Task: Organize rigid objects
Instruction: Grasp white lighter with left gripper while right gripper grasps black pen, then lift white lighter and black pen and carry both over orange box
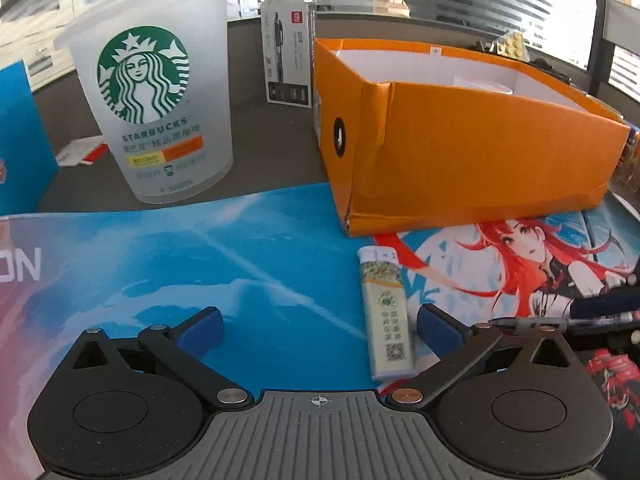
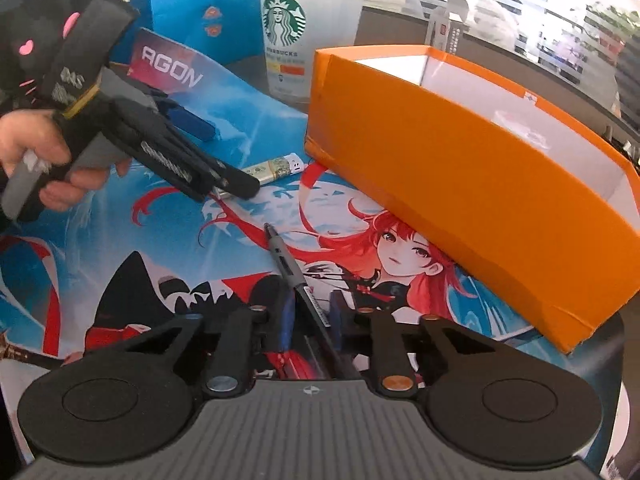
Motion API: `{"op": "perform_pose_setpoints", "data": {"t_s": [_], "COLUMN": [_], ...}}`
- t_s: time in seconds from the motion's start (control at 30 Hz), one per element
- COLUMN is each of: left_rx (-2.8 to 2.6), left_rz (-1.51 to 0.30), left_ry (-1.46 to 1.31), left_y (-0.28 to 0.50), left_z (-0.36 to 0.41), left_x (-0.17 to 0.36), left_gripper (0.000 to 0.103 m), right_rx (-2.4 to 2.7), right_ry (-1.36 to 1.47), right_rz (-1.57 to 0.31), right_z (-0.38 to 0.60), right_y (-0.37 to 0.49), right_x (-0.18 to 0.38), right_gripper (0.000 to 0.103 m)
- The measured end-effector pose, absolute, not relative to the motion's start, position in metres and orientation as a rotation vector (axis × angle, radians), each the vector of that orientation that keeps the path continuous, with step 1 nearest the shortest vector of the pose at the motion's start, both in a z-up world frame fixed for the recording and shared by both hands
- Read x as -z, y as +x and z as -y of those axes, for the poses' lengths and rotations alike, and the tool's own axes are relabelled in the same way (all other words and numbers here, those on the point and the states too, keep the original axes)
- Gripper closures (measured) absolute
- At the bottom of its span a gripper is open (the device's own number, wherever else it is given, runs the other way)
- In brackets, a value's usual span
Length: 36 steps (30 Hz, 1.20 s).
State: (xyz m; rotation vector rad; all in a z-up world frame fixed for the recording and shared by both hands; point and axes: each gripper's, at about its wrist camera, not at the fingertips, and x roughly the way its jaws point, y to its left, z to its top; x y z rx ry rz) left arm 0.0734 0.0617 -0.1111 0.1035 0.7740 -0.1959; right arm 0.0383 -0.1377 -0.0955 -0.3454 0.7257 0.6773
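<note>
Clamping a pen [image 2: 298,276], the right gripper [image 2: 310,322] hovers — left gripper [image 1: 318,326] spread apart around a lighter [image 1: 386,316].

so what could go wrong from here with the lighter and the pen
The left gripper is open, and the white-and-green lighter lies close to its right-hand finger, so closing may nudge it aside. The right gripper pinches the grey pen near one end; it could pivot or catch the orange cardboard box wall.
</note>
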Motion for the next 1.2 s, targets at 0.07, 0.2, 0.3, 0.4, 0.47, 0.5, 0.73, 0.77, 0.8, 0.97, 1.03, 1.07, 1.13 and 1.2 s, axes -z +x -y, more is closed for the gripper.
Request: {"op": "perform_pose_setpoints", "data": {"t_s": [0.07, 0.2, 0.3, 0.4, 0.47, 0.5, 0.73, 0.77, 0.8, 0.97, 1.03, 1.07, 1.13, 1.2], "left_rx": [0.187, 0.240, 0.311, 0.310, 0.302, 0.296, 0.311, 0.313, 0.314, 0.333, 0.336, 0.340, 0.339, 0.340], "left_rz": [-0.770, -0.742, -0.698, -0.688, -0.682, -0.680, -0.654, -0.645, -0.639, -0.610, -0.593, -0.585, -0.573, -0.564], "left_ry": [0.098, 0.112, 0.127, 0.124, 0.113, 0.113, 0.138, 0.139, 0.137, 0.127, 0.124, 0.124, 0.126, 0.128], "left_y": [0.075, 0.068, 0.060, 0.060, 0.059, 0.058, 0.048, 0.046, 0.044, 0.036, 0.035, 0.034, 0.034, 0.033], "left_z": [-0.060, -0.055, -0.047, -0.043, -0.043, -0.042, -0.040, -0.040, -0.040, -0.041, -0.041, -0.040, -0.038, -0.037], "left_x": [0.111, 0.113, 0.107, 0.107, 0.108, 0.108, 0.094, 0.090, 0.086, 0.069, 0.060, 0.055, 0.048, 0.042], "left_gripper": [0.000, 0.005, 0.081, 0.082, 0.083, 0.083, 0.083, 0.083, 0.083, 0.083, 0.083, 0.083, 0.083, 0.083], "right_rx": [-0.676, -0.676, -0.672, -0.654, -0.636, -0.628, -0.595, -0.591, -0.589, -0.566, -0.557, -0.551, -0.543, -0.535], "right_ry": [-0.374, -0.343, -0.315, -0.299, -0.301, -0.297, -0.304, -0.295, -0.291, -0.292, -0.296, -0.296, -0.292, -0.293], "right_rz": [-0.703, -0.691, -0.686, -0.684, -0.673, -0.667, -0.616, -0.610, -0.605, -0.556, -0.537, -0.527, -0.511, -0.500], "right_z": [0.133, 0.136, 0.139, 0.138, 0.136, 0.135, 0.136, 0.139, 0.140, 0.145, 0.146, 0.147, 0.150, 0.151], "right_y": [0.031, 0.026, 0.027, 0.027, 0.027, 0.028, 0.026, 0.025, 0.025, 0.018, 0.016, 0.016, 0.016, 0.015], "right_x": [0.097, 0.098, 0.098, 0.098, 0.099, 0.099, 0.099, 0.097, 0.094, 0.074, 0.066, 0.061, 0.053, 0.047], "right_gripper": [0.091, 0.092, 0.092, 0.092, 0.092, 0.093, 0.094, 0.094, 0.094, 0.094, 0.094, 0.094, 0.094, 0.094]}}
